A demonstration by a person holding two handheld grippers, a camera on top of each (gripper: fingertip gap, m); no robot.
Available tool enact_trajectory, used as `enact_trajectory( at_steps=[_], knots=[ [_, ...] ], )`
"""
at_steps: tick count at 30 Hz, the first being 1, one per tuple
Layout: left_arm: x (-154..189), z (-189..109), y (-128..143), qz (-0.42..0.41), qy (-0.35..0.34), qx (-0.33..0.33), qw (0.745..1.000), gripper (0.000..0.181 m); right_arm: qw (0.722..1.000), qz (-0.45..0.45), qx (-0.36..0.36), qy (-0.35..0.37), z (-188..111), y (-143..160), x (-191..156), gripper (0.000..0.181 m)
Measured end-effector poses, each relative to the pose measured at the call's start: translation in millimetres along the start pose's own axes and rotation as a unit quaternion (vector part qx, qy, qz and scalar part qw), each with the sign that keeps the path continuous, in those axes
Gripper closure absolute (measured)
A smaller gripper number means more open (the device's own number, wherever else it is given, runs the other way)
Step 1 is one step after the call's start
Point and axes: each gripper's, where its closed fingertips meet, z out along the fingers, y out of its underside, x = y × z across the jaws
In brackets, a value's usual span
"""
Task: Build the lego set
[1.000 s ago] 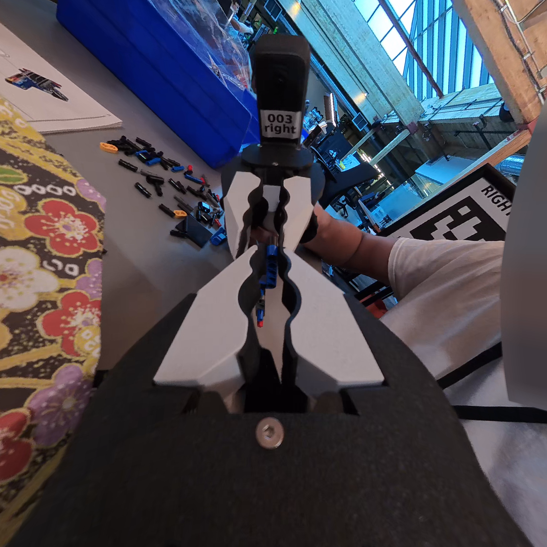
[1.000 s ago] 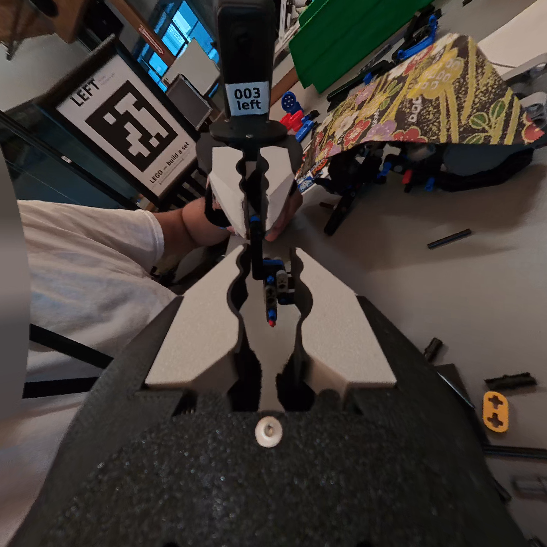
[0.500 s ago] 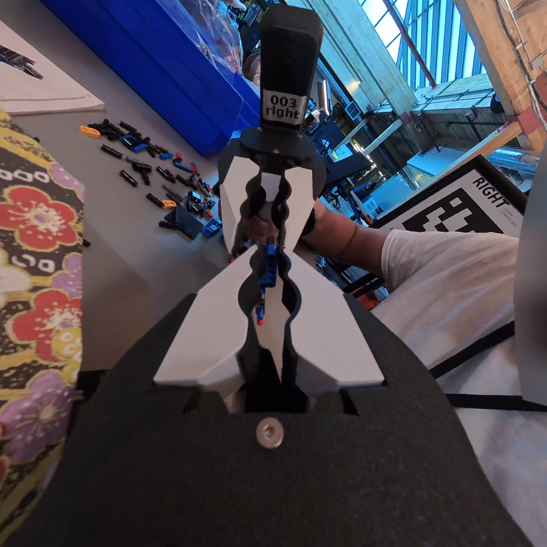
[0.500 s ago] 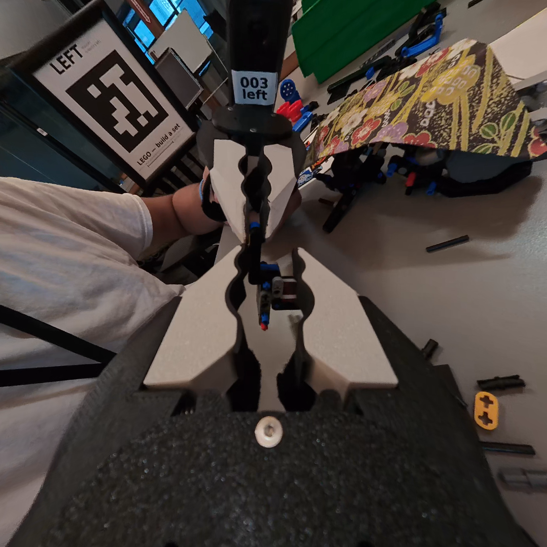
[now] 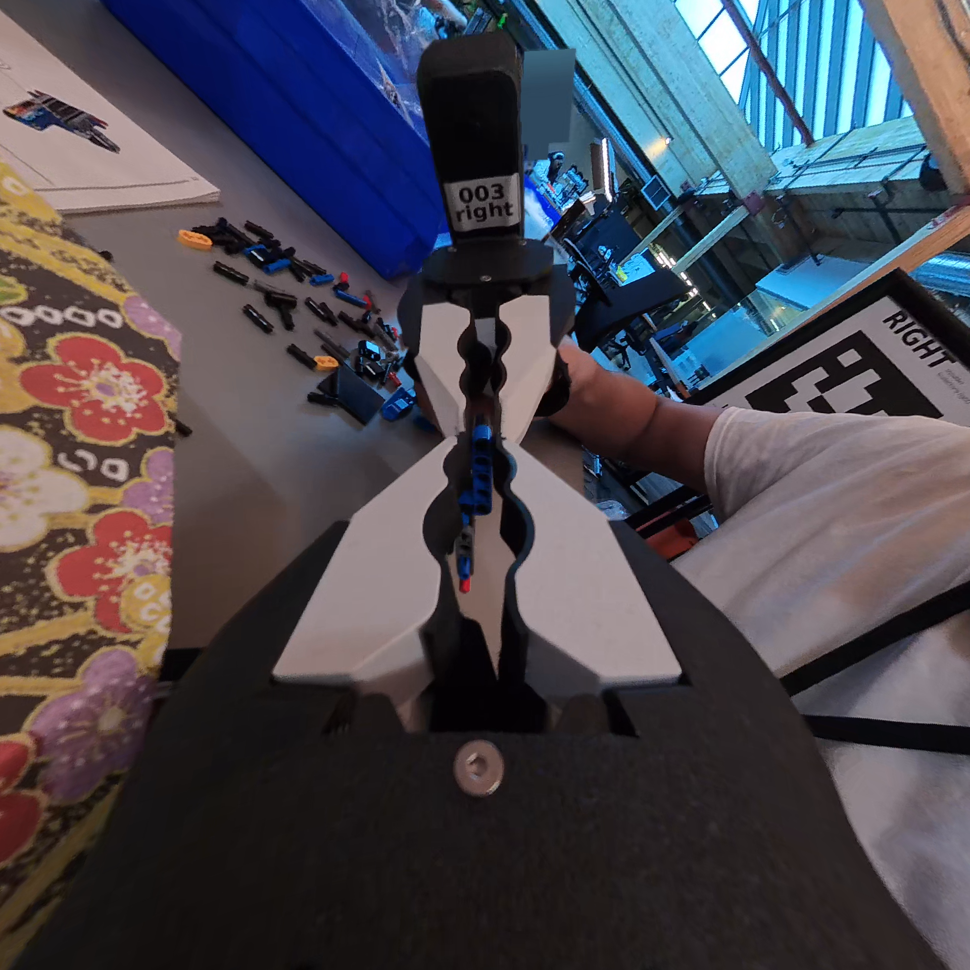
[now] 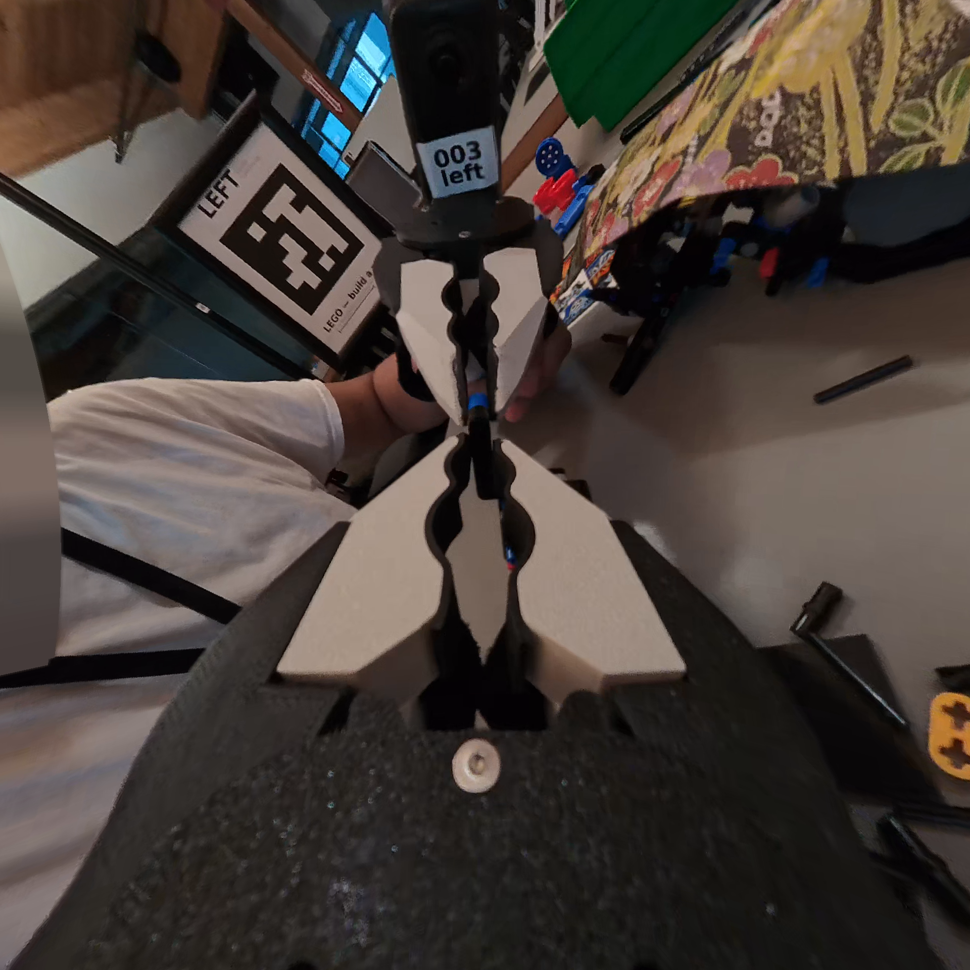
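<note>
In the left wrist view my left gripper (image 5: 480, 443) is shut on a small lego assembly (image 5: 478, 475): a blue beam with a grey connector and a red-tipped pin pointing back between my fingers. My right gripper (image 5: 480, 420) faces it tip to tip. In the right wrist view my right gripper (image 6: 480, 443) is shut on a black beam (image 6: 480, 464) with a blue end (image 6: 477, 401) that reaches the tips of the left gripper (image 6: 475, 414). Both grippers are held above the grey table. Where the two pieces meet is hidden.
Loose black, blue and yellow lego parts (image 5: 315, 325) lie by a blue bin (image 5: 294, 105) and an instruction booklet (image 5: 94, 147). A floral cloth (image 6: 787, 115) covers a part-built model (image 6: 735, 252). A black axle (image 6: 861, 378) and a yellow piece (image 6: 952, 735) lie on the table. My left and right fingertips are right by each other. The black axle (image 6: 861, 378) is about equally far from each gripper, around 12 cm.
My right gripper's fingers have closed from open onto the black beam. Both grippers stayed tip to tip while tilting slightly. The left gripper's hold is unchanged.
</note>
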Motion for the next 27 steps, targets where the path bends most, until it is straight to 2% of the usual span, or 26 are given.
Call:
enact_trajectory(
  at_steps=[2,5,10,18,27],
  knots=[
    [-8,-2,-1,-0.012,-0.017,0.003,1.000,0.176,1.000,-0.006,0.001,0.006,1,0,3,0.162],
    [-9,-4,0,-0.029,-0.009,0.002,1.000,0.176,0.998,-0.049,-0.018,0.024,4,5,3,0.158],
    [-5,-4,-1,-0.055,0.017,0.007,0.998,0.176,0.993,-0.093,-0.042,0.064,6,10,10,0.169],
    [0,0,6,-0.025,0.014,-0.014,1.000,0.176,0.998,-0.049,-0.003,0.024,-5,-4,1,0.175],
    [4,3,12,0.013,0.006,-0.032,0.999,0.176,0.999,-0.051,-0.004,0.016,-4,-3,-3,0.175]
  ],
)
